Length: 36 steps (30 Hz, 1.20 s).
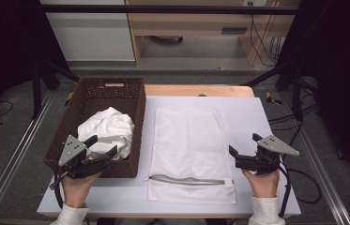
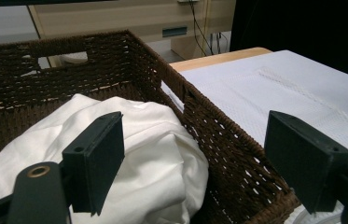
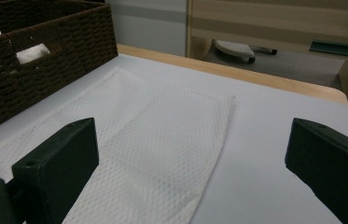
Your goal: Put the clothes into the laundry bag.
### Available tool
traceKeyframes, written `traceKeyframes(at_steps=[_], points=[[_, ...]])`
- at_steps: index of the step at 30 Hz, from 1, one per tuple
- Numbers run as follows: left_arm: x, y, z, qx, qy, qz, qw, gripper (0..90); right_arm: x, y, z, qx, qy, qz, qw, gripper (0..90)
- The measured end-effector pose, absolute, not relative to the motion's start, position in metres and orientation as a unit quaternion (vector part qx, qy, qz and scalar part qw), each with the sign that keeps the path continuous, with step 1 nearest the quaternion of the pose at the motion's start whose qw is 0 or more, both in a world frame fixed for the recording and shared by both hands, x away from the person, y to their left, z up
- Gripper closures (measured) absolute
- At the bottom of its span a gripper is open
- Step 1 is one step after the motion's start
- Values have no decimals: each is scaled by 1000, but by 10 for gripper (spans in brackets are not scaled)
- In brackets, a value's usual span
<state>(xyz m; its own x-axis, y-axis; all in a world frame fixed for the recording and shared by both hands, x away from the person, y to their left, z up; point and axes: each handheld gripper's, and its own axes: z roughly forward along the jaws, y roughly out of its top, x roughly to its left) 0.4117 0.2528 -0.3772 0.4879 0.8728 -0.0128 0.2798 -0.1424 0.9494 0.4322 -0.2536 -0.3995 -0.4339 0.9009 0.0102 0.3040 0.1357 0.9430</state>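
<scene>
High view, left gripper (image 1: 102, 146) with jaws apart over the near rim of the wicker basket (image 1: 135, 140), white cloth (image 1: 109, 129) inside it, right gripper (image 1: 244, 149) spread empty beside the mesh bag (image 1: 189, 140) on the bench (image 1: 257, 117).

Cloth (image 1: 107, 131) in basket (image 1: 130, 101), mesh bag (image 1: 189, 150) right of it

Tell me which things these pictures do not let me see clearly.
- White cloth in the basket: its lower part is hidden by the basket wall and the left tongs in the high view; what garment it is cannot be told.
- Mesh bag: whether anything lies inside is unclear; in the right gripper view the bottom edge cuts it off.
- Basket floor: covered by the cloth in the left gripper view.
</scene>
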Motion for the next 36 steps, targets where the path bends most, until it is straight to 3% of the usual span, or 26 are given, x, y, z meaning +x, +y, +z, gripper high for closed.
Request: traceKeyframes(at_steps=[12, 19, 27, 36], points=[[397, 216, -379, 718, 369, 287, 515, 341, 432, -223, -403, 408, 723, 483, 278, 68], [388, 186, -388, 745, 331, 257, 519, 413, 432, -209, -407, 392, 741, 482, 256, 104], [380, 157, -405, 772, 301, 221, 514, 616, 434, -186, -423, 380, 769, 465, 218, 176], [385, 127, -443, 822, 285, 173, 462, 759, 433, -168, -443, 361, 795, 454, 179, 285]])
